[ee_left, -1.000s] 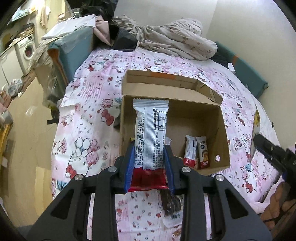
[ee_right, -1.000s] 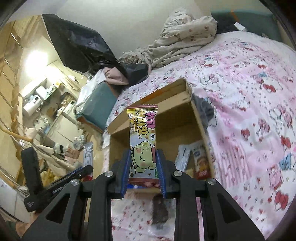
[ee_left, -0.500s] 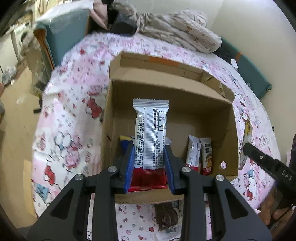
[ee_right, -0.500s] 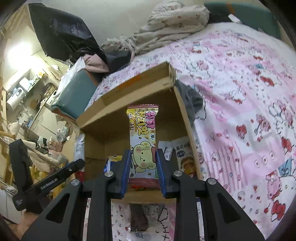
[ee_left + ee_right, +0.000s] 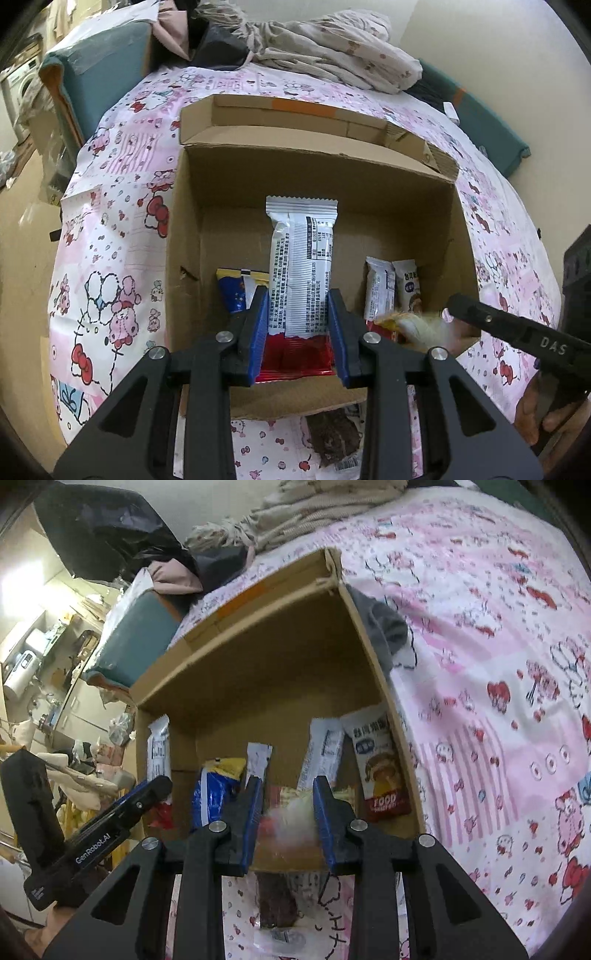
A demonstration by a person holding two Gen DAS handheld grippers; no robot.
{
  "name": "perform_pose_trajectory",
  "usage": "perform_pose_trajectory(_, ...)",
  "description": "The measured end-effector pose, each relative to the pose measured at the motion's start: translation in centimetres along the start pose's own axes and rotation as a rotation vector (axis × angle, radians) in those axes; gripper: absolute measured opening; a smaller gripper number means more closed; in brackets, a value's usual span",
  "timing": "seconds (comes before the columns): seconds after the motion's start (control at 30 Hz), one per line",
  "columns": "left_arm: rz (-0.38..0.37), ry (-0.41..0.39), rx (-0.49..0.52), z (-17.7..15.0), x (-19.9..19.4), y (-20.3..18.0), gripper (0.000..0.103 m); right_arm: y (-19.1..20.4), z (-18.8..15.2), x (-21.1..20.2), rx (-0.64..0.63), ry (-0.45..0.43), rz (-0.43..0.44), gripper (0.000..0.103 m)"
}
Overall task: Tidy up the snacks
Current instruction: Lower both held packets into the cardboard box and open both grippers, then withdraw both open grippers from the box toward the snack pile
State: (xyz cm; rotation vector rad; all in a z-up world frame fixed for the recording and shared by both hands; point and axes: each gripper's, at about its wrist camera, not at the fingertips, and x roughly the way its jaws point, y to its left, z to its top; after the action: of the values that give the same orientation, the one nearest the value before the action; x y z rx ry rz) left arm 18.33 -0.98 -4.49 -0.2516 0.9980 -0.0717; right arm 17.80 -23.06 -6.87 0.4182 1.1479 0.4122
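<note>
Holding the left gripper [image 5: 299, 325] above the cardboard box [image 5: 184, 206], you see its 2 blue-padded fingers [image 5: 258, 325] pinching the white-and-red snack packet [image 5: 301, 266] by its lower end. That packet stands upright between the pads, its crimped top edge well beyond the fingertips and over the box floor.

Left of the left finger, a blue-and-yellow packet [image 5: 232, 291] leans in the box. Right of the right finger, 2 white packets [image 5: 391, 288] stand side by side against the box wall.

On the right gripper [image 5: 288, 812], your jaws are opening. A blurred yellow-and-white packet [image 5: 291, 812] lies between the pads; the blur does not let you tell whether the pads touch it. From the left wrist view, the same packet [image 5: 406, 325] shows as a blurred smear just ahead of the right gripper's finger [image 5: 480, 317], low inside the box near its front wall.

Beyond the right gripper's fingertips, 2 white packets [image 5: 325, 753] and a cartoon-printed packet [image 5: 376, 768] stand in the box. Left of its left finger sits the blue-and-yellow packet [image 5: 214, 790].

Behind both grippers' fingers, outside the box, a dark brown packet [image 5: 332, 439] lies on the pink patterned sheet [image 5: 110, 258].
</note>
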Motion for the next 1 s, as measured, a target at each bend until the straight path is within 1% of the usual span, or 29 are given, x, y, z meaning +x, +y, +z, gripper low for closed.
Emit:
perform_pose_trajectory(0.1, 0.0, -0.003, 0.017, -0.2, 0.1, -0.4, 0.027, 0.0, -0.1, 0.3, 0.0, 0.009, -0.003, 0.032)
perform_pose_trajectory(0.17, -0.001, 0.002, 0.021, -0.2, 0.1, -0.5, 0.028, 0.0, -0.1, 0.3, 0.012, 0.014, 0.012, 0.032)
perform_pose_trajectory(0.2, -0.005, 0.005, 0.021, -0.2, 0.1, -0.5, 0.03, 0.0, -0.1, 0.3, 0.011, 0.014, 0.014, 0.032)
perform_pose_trajectory(0.23, -0.007, 0.008, 0.02, -0.3, 0.1, -0.5, 0.035, 0.1, -0.1, 0.2, 0.009, 0.015, 0.014, 0.036)
perform_pose_trajectory(0.27, -0.009, 0.008, 0.018, -0.3, 0.1, -0.5, 0.039, 0.0, -0.1, 0.2, 0.011, 0.015, 0.015, 0.047)
perform_pose_trajectory(0.3, -0.006, 0.004, 0.017, -0.3, 0.0, -0.6, 0.05, 0.0, -0.1, 0.0, 0.018, 0.011, 0.021, 0.055)
perform_pose_trajectory(0.33, 0.003, -0.001, 0.015, -0.3, -0.2, -0.6, 0.063, -0.1, -0.1, -0.1, 0.025, 0.005, 0.026, 0.066)
perform_pose_trajectory(0.37, 0.01, -0.008, 0.013, -0.3, -0.4, -0.6, 0.069, -0.2, -0.1, -0.4, 0.032, -0.008, 0.027, 0.07)
perform_pose_trajectory(0.4, 0.011, -0.015, 0.011, -0.3, -0.5, -0.6, 0.078, -0.2, 0.0, -0.6, 0.034, -0.016, 0.028, 0.072)
perform_pose_trajectory(0.47, 0.007, -0.031, 0.005, -0.3, -0.9, -0.6, 0.084, -0.3, 0.2, -0.9, 0.042, -0.025, 0.03, 0.079)
perform_pose_trajectory(0.53, 0.001, -0.032, 0.001, -0.3, -1.1, -0.5, 0.084, -0.5, 0.2, -1.1, 0.05, -0.03, 0.03, 0.084)
perform_pose_trajectory(0.8, 0.009, -0.03, -0.005, -0.9, -1.5, -0.6, 0.084, -0.9, 0.0, -2.5, 0.075, -0.048, 0.055, 0.085)
perform_pose_trajectory(1.0, 0.06, -0.059, 0.017, -1.6, -2.7, -0.9, 0.084, -0.5, -0.8, -3.8, 0.057, -0.061, 0.046, 0.086)
